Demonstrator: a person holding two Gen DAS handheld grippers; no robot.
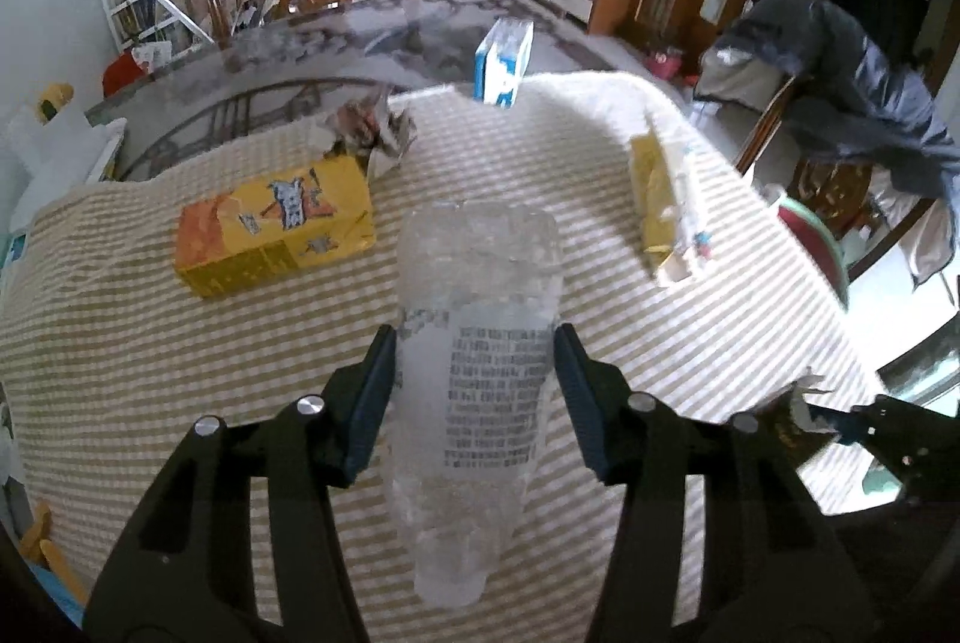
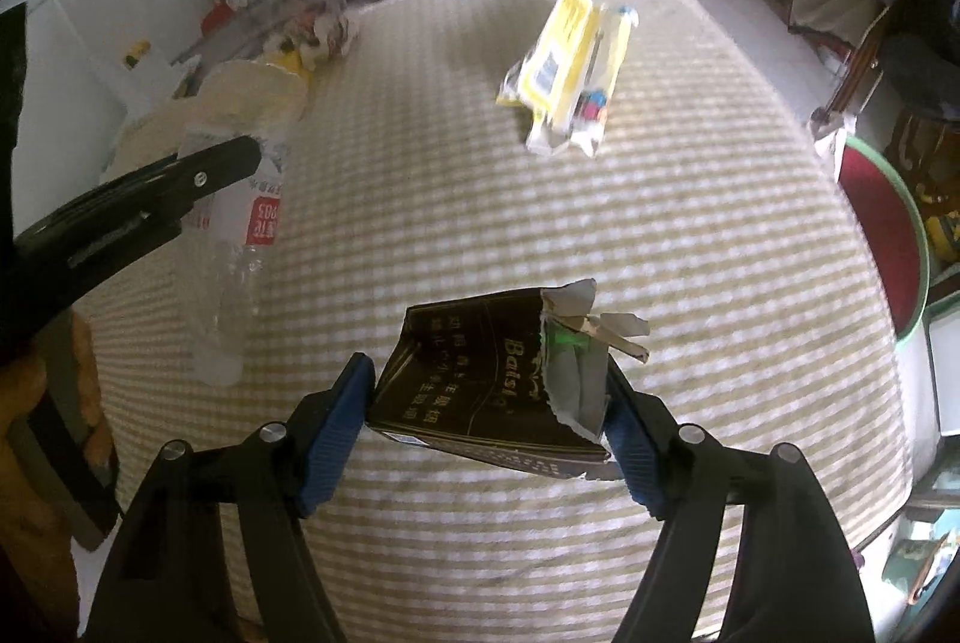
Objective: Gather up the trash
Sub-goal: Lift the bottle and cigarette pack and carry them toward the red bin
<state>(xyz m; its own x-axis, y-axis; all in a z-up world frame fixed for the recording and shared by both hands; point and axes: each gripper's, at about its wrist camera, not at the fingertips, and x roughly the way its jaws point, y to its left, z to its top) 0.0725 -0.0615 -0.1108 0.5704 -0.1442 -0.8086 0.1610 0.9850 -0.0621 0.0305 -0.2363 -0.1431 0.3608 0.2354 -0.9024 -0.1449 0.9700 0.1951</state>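
Clear plastic bottle (image 1: 477, 391) clamped in my left gripper (image 1: 474, 391), above the striped cloth (image 1: 150, 343). Right gripper (image 2: 489, 403) pinches one torn dark cigarette pack (image 2: 492, 385). On cloth: one yellow box (image 1: 276, 229), one yellow wrapper (image 2: 567, 66), one crumpled paper (image 1: 372, 132). Beyond: one blue-white carton (image 1: 503, 60).

The left claw (image 1: 474, 391) is clamped on a clear plastic bottle (image 1: 480, 343), both pads pressing its sides; the right claw (image 2: 489, 421) is clamped on a dark torn carton (image 2: 486, 385).
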